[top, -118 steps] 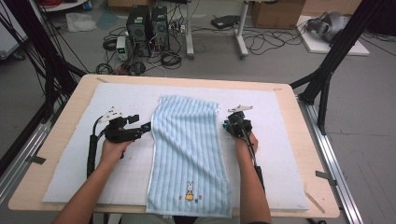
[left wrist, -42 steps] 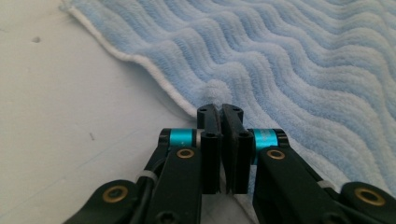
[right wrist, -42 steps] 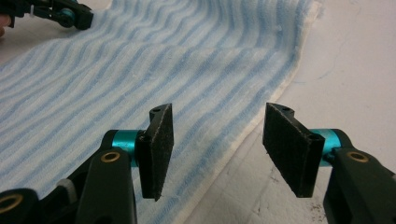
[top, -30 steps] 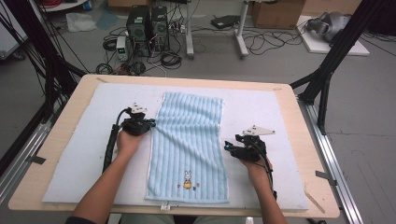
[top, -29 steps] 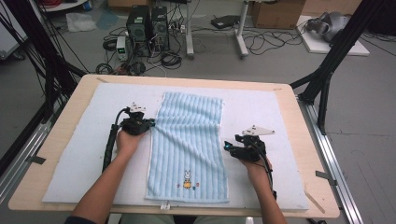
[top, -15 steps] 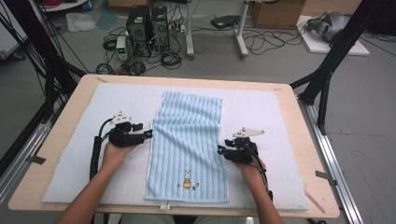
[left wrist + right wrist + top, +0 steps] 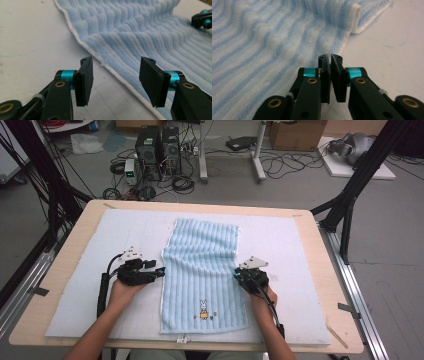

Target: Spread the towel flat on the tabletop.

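Towel (image 7: 202, 270) flanked by left gripper (image 7: 161, 271) gaping, right gripper (image 7: 235, 276) pinching its edge.

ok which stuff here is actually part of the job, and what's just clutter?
In the job:
- striped blue towel
- left gripper, open at its left edge
- right gripper, closed at its right edge
- white mat

Lying about:
- computer towers
- floor cables
- cardboard box

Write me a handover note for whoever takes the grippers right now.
Left gripper: open, jaws just opened, poised at the towel's left edge, nothing pinched.
Right gripper: jaws just closed to a slit at the right edge; unclear whether cloth is between them.
Towel lies spread flat on the mat, unfolded.
Left: grip both edges, then probably fold.
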